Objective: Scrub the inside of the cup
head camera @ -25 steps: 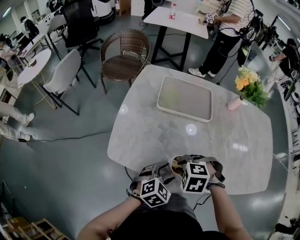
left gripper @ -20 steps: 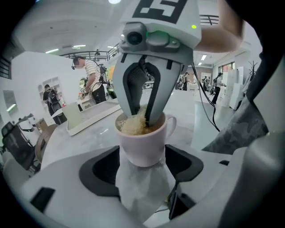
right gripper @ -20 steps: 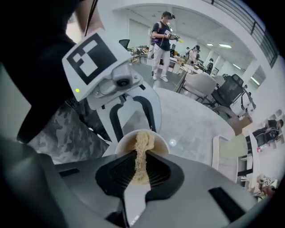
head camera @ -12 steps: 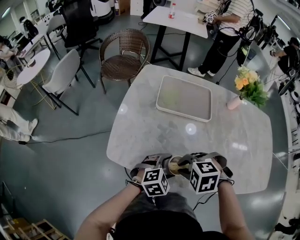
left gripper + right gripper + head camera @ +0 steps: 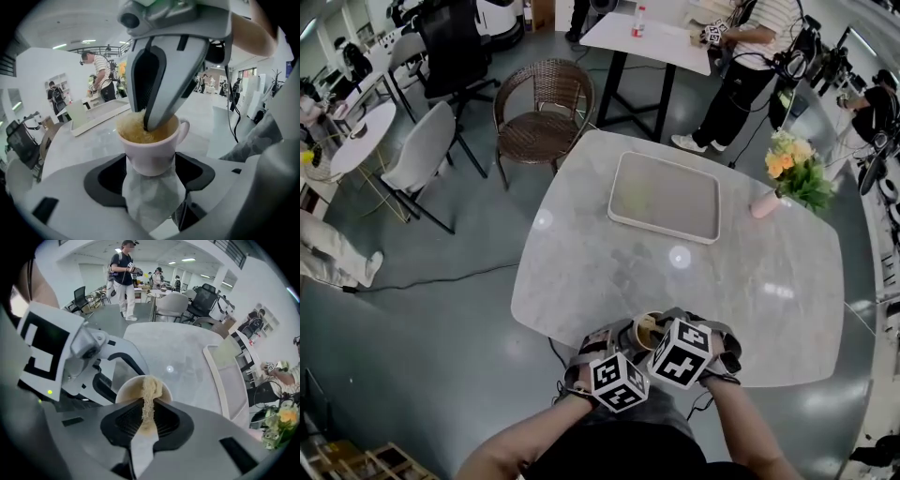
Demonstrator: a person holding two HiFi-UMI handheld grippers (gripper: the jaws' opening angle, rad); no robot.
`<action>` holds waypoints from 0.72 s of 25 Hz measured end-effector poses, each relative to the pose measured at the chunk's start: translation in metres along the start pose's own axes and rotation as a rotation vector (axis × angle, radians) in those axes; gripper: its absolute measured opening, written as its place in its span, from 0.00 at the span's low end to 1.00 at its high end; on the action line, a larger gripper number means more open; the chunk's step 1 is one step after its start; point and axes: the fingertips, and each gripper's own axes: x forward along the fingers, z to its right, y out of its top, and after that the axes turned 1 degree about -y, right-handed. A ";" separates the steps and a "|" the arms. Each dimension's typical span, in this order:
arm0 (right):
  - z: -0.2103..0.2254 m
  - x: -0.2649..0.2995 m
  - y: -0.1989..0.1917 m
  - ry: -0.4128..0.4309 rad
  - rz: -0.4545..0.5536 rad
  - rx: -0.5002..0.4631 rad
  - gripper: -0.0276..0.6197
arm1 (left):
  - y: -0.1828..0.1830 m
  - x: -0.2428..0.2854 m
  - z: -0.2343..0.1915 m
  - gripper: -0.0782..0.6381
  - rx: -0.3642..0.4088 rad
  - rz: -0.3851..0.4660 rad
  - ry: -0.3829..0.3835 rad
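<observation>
Left tongs [image 5: 151,180], jaws just tightened, clasp the white cup [image 5: 151,150]; right tongs [image 5: 146,417] pinch a beige scrubber [image 5: 151,389] pushed inside it.

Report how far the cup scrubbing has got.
Done: the left gripper, whose jaws have just been closing, clamps the cup, and the right gripper pinches the scrubber. In hand: the scrubber is pushed inside the cup. Left: finishing the scrub and pulling out. The scrubber hides whether the inside is clean.
</observation>
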 end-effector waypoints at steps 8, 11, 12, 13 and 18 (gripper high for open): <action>-0.015 0.011 -0.006 0.102 -0.006 -0.304 0.14 | -0.007 -0.007 0.007 0.52 0.070 -0.020 0.009; -0.020 0.000 -0.003 0.145 0.059 -0.372 0.14 | -0.003 -0.001 0.003 0.54 0.095 -0.009 -0.021; -0.021 -0.004 -0.002 0.151 0.072 -0.381 0.14 | 0.000 0.001 0.002 0.56 0.105 0.001 -0.042; -0.021 -0.008 -0.002 0.153 0.079 -0.385 0.14 | 0.003 0.004 0.001 0.58 0.119 0.012 -0.068; -0.018 -0.018 -0.006 0.153 0.094 -0.375 0.14 | 0.012 0.012 0.001 0.62 0.272 0.066 -0.202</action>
